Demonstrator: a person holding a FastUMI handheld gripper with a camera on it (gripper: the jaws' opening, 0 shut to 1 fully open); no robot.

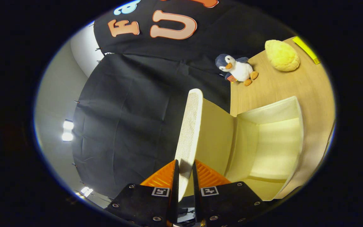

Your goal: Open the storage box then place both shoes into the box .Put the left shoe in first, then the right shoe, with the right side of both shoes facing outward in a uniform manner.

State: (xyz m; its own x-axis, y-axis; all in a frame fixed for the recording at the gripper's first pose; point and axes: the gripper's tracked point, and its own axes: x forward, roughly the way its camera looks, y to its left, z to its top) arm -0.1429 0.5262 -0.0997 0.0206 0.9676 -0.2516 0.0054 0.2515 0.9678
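Note:
My gripper (185, 170) is shut on the rim of the storage box's lid (189, 126), a pale panel with a mesh-textured edge that rises away from the fingers. The lid is swung up and stands apart from the box. Beside it, to the right of the fingers, the cream storage box (296, 126) lies open, and its hollow inside looks bare. The view is rolled, so the wooden table (282, 85) runs up the right side.
A plush penguin (238, 68) and a yellow plush lump (281, 55) sit on the table beyond the box. A strip of yellow tape (307, 49) lies near the table's far edge. Black cloth hangs beyond the lid, with bright lamps off to the left.

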